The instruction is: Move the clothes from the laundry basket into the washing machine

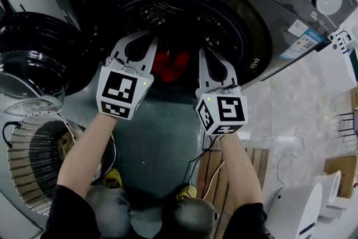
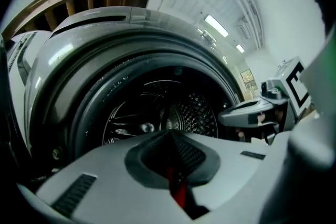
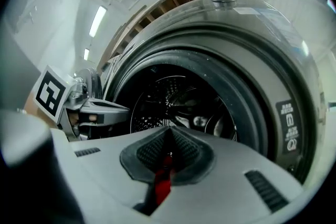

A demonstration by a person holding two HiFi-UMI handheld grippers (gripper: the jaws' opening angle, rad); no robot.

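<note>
At the mouth of the drum, head view: both tools are held out level in front of the dark grey front-loading washing machine [image 1: 268, 14], whose round glass door [image 1: 33, 59] stands swung open to the left. The left gripper [image 1: 146, 45] and right gripper [image 1: 208, 64] sit side by side, close together. A soft red cloth garment [image 1: 170, 64] hangs bunched between them, just at the drum opening and not yet clearly inside. The white woven laundry basket [image 1: 17, 148] stands on the floor at lower left, well apart from the garment. A yellowish item lies inside it, too dim to identify.

Left gripper view: the left gripper [image 2: 170, 136] has its fingers pressed together on a fold of the red garment [image 2: 178, 194]. The perforated steel drum [image 2: 173, 113] lies straight ahead.

Right gripper view: the right gripper [image 3: 169, 136] likewise has its fingers clamped on red cloth [image 3: 161, 183], facing the drum [image 3: 178, 107].

Assessment: the garment looks light, limp and non-fragile. It will sag and trail from any hold, so two bunched folds, as taken, appear sound. Loose ends could catch on the door seal.
</note>
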